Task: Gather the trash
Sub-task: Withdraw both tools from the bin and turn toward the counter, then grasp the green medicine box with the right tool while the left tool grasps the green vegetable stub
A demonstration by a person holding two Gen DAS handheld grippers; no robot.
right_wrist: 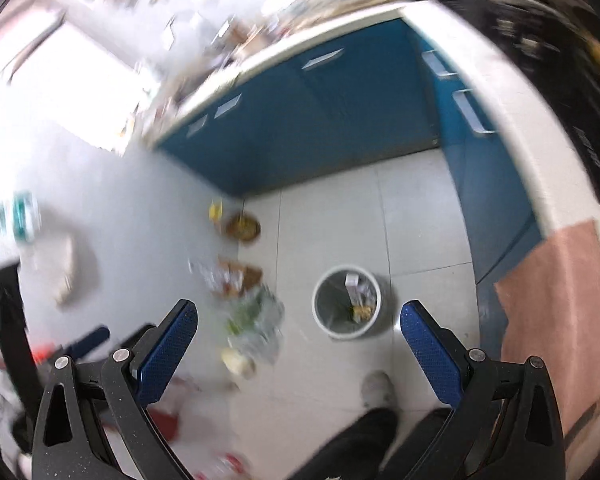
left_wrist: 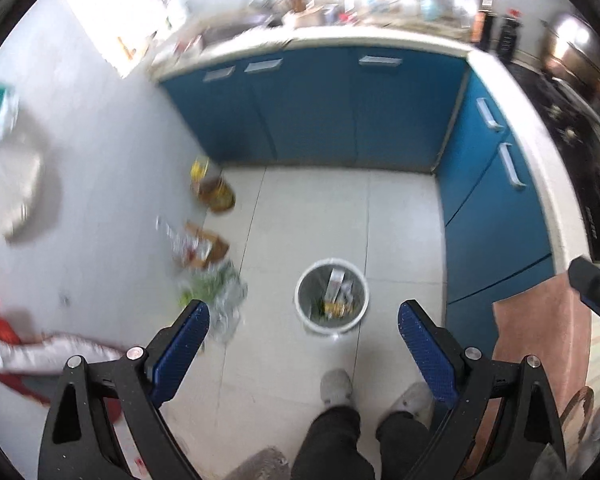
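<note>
left claw (left_wrist: pixel 304 312) open | trash bin (left_wrist: pixel 332 295) between fingers, below

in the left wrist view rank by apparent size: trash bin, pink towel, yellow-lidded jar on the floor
1. pink towel, though it is nearer the camera
2. trash bin
3. yellow-lidded jar, farthest and blurred

Upright bin (left_wrist: pixel 332 296), litter (left_wrist: pixel 212 280) beside

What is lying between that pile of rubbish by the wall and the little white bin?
Nothing visible. Only bare floor tile separates the litter pile from the white bin, and both open grippers, left and right, hang above them unobstructed.
</note>
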